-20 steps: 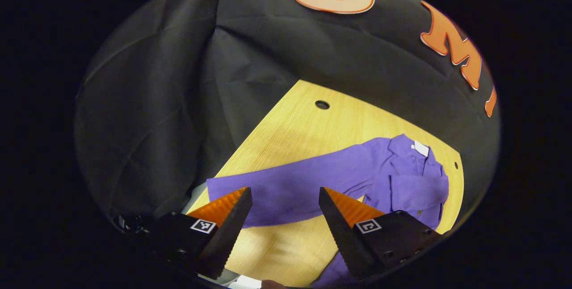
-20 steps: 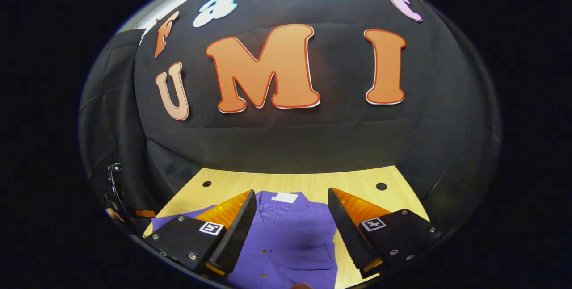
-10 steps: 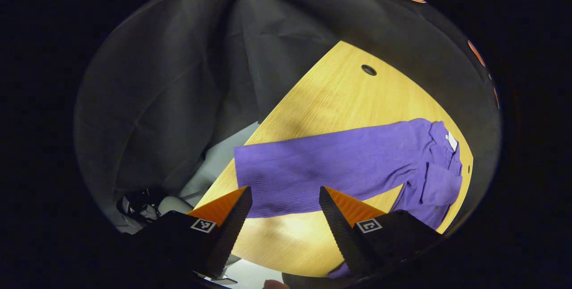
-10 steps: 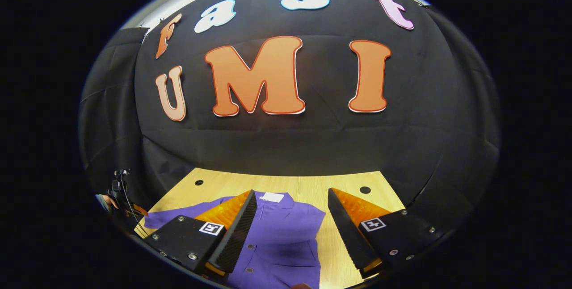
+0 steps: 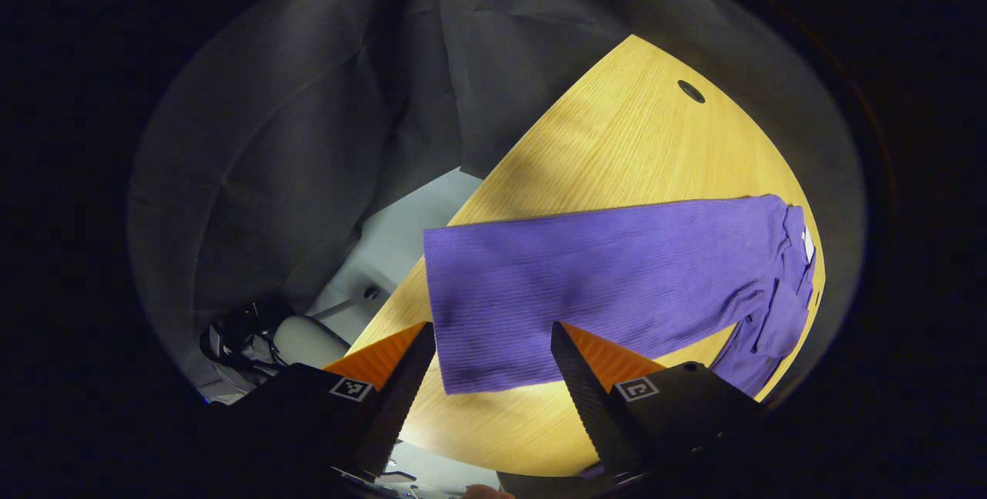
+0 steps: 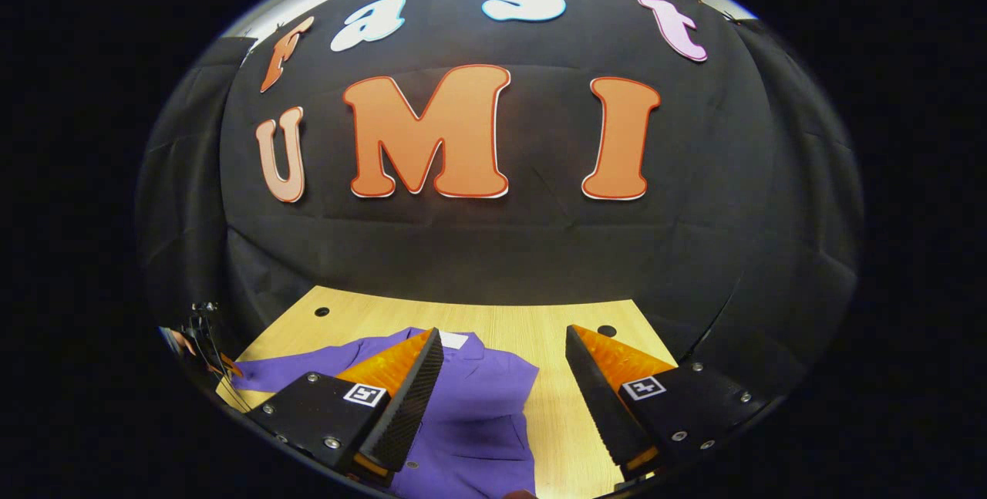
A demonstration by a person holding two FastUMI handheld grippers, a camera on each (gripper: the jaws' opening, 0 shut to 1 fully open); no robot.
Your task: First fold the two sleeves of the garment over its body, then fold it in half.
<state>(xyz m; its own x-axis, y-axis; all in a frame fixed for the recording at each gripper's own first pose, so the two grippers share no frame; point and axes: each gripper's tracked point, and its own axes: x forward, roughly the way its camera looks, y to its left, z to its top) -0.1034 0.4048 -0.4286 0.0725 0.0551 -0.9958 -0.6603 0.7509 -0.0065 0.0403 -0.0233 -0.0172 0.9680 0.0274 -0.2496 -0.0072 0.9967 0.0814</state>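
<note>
No readable text stands on any object. The purple shirt (image 6: pixel 470 406) carries a small white neck tag (image 6: pixel 453 340), seen also in the left gripper view (image 5: pixel 806 244), but nothing on it is legible. Each gripper's fingers bear small square black-and-white coded markers (image 5: pixel 351 389) (image 6: pixel 644 388), patterns rather than letters or numbers.

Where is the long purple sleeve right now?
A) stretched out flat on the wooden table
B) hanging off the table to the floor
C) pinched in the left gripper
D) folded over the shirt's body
A: in the left gripper view the purple sleeve lies stretched out flat on the wooden table, and the left gripper is open above its cuff end, holding nothing.
</note>
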